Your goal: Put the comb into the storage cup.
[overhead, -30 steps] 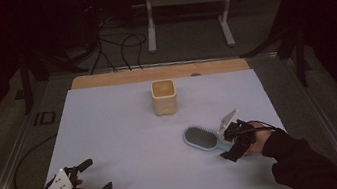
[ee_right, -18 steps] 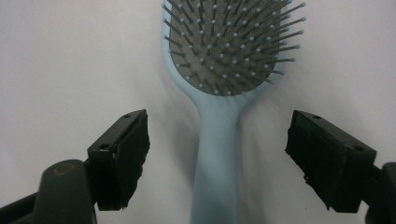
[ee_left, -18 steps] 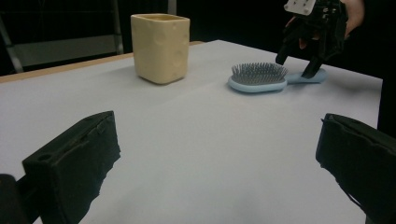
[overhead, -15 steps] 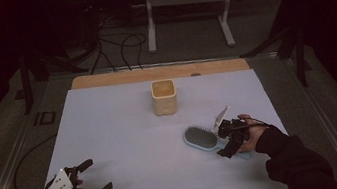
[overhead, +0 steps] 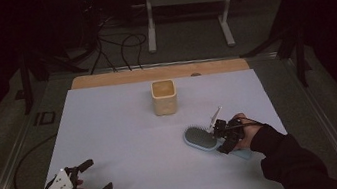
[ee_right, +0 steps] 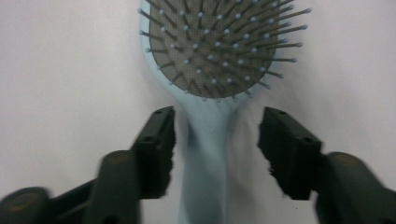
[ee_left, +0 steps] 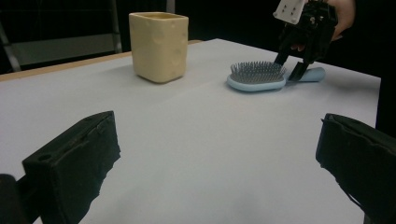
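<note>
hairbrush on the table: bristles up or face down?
Bristles up. The hairbrush lies flat on the white table, pins pointing upward, its handle between the right gripper's open jaws, which have just been closing.

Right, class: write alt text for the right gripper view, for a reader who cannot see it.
A light blue hairbrush lies bristles up on a white table, its handle running between the two black jaws of the right gripper, which have just been closing. Gaps remain on both sides, so the pads do not yet press on the handle.
</note>
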Demonstrator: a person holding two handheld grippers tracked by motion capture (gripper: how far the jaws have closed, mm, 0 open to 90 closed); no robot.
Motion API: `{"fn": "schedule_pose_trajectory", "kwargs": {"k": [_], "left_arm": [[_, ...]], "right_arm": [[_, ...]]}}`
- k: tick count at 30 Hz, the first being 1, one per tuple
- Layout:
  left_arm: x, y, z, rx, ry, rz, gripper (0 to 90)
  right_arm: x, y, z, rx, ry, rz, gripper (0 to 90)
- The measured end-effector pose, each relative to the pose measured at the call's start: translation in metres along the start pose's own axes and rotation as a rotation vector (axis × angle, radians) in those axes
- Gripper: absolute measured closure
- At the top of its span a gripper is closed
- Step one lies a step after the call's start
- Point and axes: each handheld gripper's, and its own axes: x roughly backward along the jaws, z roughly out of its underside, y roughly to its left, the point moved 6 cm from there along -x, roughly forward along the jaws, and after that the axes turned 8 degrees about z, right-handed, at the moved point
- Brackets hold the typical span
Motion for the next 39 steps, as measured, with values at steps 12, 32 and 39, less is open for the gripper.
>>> {"fn": "schedule_pose_trajectory", "kwargs": {"k": [12, 32, 39], "left_arm": [[-0.001, 0.000, 0.001, 0.001, 0.006, 0.008, 0.0], [-0.001, 0.000, 0.001, 0.003, 0.007, 0.008, 0.0], [-0.002, 0.000, 0.001, 0.005, 0.008, 0.009, 0.0]], "right_arm": [[-0.005, 0.003, 0.000, 0.024, 0.047, -0.004, 62.8], [-0.010, 0.009, 0.000, 0.008, 0.074, 0.024, 69.8], [-0.009, 0.011, 0.000, 0.007, 0.064, 0.048, 70.3]]}}
